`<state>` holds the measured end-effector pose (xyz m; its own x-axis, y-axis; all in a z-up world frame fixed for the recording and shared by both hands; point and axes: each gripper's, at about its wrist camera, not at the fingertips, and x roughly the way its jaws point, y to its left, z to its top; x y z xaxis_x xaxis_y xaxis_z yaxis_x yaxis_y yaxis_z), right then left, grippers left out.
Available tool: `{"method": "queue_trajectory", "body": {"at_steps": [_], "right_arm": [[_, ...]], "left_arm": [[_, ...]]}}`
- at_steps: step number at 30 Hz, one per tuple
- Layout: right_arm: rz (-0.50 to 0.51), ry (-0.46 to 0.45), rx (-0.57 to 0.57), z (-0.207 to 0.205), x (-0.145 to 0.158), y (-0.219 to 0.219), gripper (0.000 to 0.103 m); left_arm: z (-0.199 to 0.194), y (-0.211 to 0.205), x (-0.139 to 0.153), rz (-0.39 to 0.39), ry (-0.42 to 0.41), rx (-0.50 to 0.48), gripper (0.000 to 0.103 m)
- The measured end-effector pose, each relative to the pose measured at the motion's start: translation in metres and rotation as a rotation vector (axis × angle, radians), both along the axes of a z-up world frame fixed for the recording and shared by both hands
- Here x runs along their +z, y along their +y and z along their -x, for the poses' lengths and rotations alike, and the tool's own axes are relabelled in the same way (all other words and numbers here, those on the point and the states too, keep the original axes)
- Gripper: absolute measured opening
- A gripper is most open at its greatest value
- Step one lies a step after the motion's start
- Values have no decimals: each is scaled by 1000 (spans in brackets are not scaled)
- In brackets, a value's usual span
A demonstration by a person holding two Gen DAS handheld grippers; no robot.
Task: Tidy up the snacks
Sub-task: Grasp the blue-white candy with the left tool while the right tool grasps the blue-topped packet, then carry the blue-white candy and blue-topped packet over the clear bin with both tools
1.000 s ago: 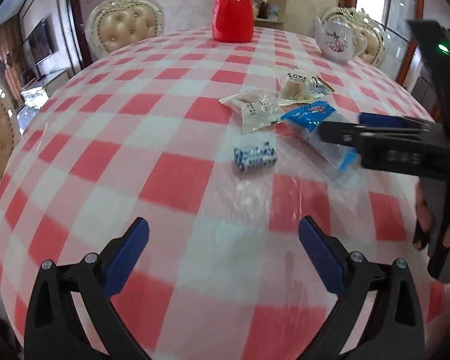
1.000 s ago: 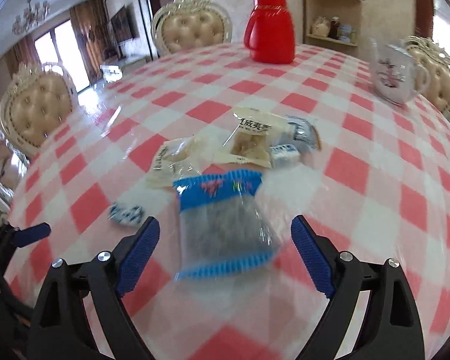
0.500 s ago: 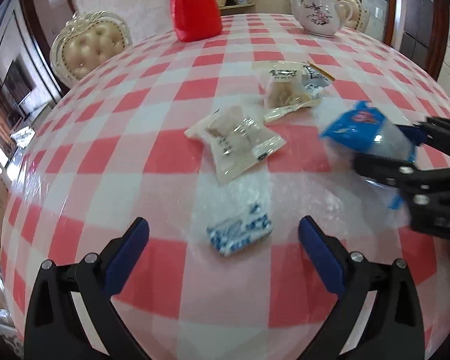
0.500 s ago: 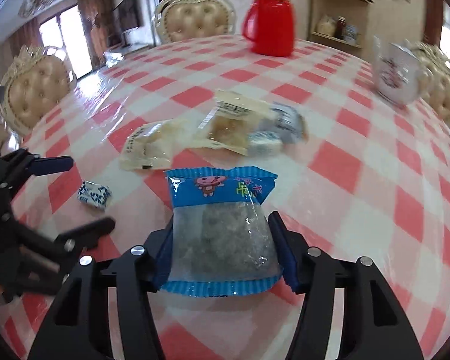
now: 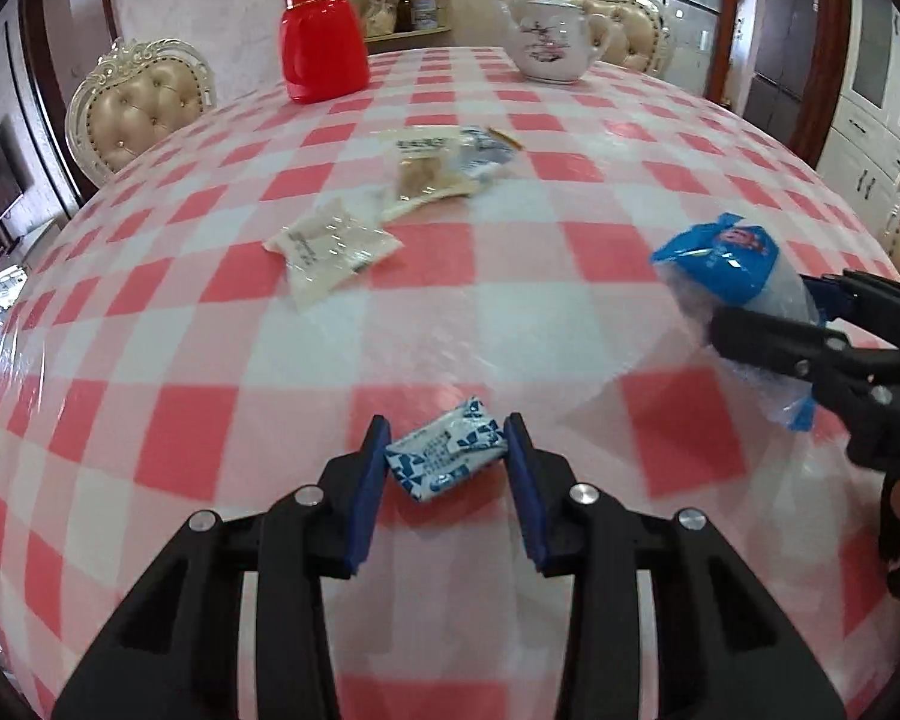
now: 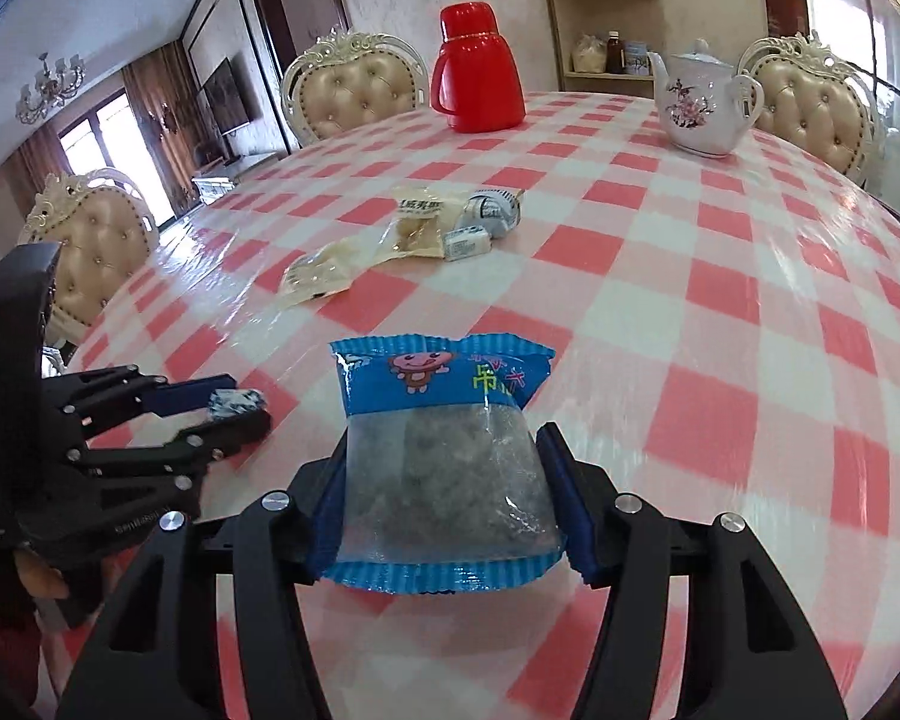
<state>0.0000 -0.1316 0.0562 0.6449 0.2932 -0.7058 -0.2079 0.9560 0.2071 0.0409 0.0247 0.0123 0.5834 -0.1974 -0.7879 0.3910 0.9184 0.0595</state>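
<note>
Left gripper (image 5: 446, 461) has just been closing and now both blue pads sit against a small blue-and-white candy (image 5: 444, 457) at lower centre of its view, right on the checked table (image 5: 510, 312). Right gripper (image 6: 444, 498) is clamped on a blue-topped clear snack bag (image 6: 444, 456), jaws partly closed around its sides, bag sticking up toward the middle of the frame; in the left view that bag looks lifted off the table at the right edge. Further back, centre frame, the rest of the snacks: a pale wrapper (image 6: 321, 270), a tan packet (image 6: 420, 222), a silvery one (image 6: 492, 213). Red flask (image 6: 477, 69) and teapot (image 6: 705, 102) sit at the far side.
</note>
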Motion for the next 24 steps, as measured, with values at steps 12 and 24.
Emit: {"method": "queue_trajectory", "body": {"at_steps": [12,24], "right_arm": [[9,-1,7,63,2,9,57],[31,-27,19,116,8,21,57]], "left_arm": [[66,-24,4,38,-8,-64,39],[132,-17,12,42,-27,-106,39]]}}
